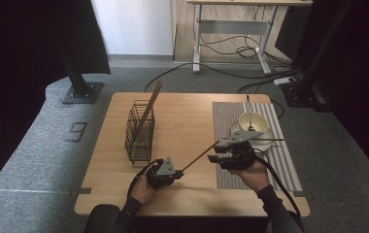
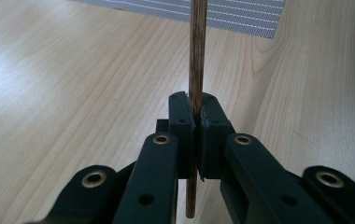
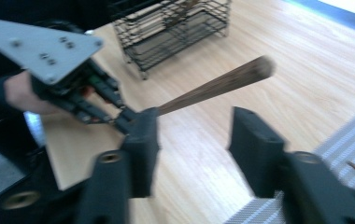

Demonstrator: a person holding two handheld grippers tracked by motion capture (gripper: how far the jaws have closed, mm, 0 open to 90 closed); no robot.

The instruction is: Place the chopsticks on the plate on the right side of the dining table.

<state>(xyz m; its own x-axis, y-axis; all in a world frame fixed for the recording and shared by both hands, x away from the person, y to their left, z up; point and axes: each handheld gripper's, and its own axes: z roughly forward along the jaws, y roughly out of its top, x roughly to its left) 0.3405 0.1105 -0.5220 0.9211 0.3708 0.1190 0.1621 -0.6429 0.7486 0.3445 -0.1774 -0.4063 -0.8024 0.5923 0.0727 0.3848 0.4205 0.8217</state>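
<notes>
The left hand-held gripper is clamping one wooden chopstick near its lower end, just in front of the wire basket on the tabletop. The stick is slanting away from the basket toward the right hand-held gripper, whose jaws are standing apart with nothing pressed between them. Beyond, a second chopstick is leaning in the basket.

We see a dark matt wooden chopstick, a pale smooth wood-grain table, a black wire-metal basket, a grey ribbed woven placemat and a glossy ceramic-looking bowl.
</notes>
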